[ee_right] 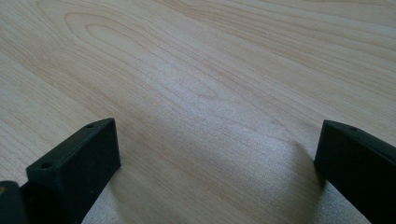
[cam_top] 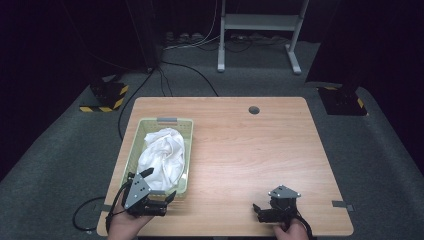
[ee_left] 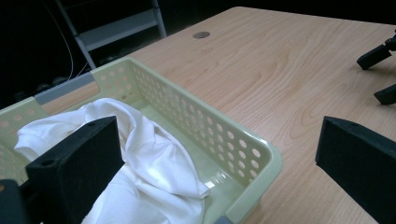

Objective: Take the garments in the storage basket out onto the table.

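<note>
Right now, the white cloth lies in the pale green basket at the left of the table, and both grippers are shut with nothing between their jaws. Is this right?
Not quite. The white cloth does lie in the pale green basket at the left of the table, but both grippers are open: the left gripper in the left gripper view and the right gripper in the right gripper view have their jaws wide apart, with nothing between them.

Glossy perforated plastic basket [ee_left: 219, 135], soft matt white cloth [ee_left: 154, 172], smooth wood-grain table [ee_right: 210, 79], matt blk jaws.
</note>
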`<action>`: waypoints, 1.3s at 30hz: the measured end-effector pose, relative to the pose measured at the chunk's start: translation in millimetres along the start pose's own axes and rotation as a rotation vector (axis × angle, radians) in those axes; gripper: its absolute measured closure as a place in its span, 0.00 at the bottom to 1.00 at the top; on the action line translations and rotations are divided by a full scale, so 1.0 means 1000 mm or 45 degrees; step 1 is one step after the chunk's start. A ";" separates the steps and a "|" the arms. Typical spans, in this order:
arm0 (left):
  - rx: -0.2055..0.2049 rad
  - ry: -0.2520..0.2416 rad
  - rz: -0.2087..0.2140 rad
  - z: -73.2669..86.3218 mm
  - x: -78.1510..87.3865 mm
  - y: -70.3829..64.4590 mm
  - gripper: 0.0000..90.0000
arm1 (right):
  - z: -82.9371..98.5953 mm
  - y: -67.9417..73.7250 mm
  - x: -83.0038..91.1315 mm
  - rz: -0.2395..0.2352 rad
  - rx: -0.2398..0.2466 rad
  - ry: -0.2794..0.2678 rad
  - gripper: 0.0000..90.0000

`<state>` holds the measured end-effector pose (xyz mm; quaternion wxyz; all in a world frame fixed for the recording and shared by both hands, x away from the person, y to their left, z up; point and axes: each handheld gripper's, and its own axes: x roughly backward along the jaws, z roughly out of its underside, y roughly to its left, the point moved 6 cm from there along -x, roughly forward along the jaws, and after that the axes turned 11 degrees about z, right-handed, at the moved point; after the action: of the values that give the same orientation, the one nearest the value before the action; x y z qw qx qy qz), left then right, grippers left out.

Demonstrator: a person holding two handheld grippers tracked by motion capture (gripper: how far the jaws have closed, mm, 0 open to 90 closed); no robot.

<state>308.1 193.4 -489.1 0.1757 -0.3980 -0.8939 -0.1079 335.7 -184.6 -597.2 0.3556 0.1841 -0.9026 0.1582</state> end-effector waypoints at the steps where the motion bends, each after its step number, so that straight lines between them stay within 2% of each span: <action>1: 0.004 -0.001 -0.003 0.000 0.000 0.001 0.01 | 0.000 0.000 0.000 0.000 -0.001 0.000 0.00; 11: 0.045 0.012 -0.055 0.004 0.004 0.014 0.01 | 0.000 0.000 0.000 0.000 0.000 0.000 0.00; 17: 0.112 0.046 -0.100 0.001 0.002 0.032 0.01 | 0.000 0.000 0.000 0.000 0.000 0.000 0.00; 23: 0.128 0.086 -0.108 -0.008 -0.002 0.049 0.01 | 0.000 0.000 0.000 0.000 -0.001 0.000 0.00; 29: 0.168 0.119 -0.107 -0.013 -0.009 0.065 0.01 | 0.000 0.000 0.000 0.000 0.000 0.000 0.00; 33: 0.203 0.147 -0.106 -0.011 -0.015 0.075 0.01 | 0.000 0.000 0.000 0.000 -0.001 0.000 0.00; 36: 0.251 0.171 -0.110 -0.008 -0.020 0.083 0.01 | 0.000 0.000 0.000 0.000 -0.002 0.001 0.00; 39: 0.253 0.178 -0.117 -0.007 -0.024 0.088 0.01 | 0.000 0.000 0.000 0.000 -0.002 0.001 0.00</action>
<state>390.7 233.3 -487.3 0.2711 -0.3289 -0.9030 -0.0544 335.6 -184.6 -597.2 0.3560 0.1839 -0.9026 0.1575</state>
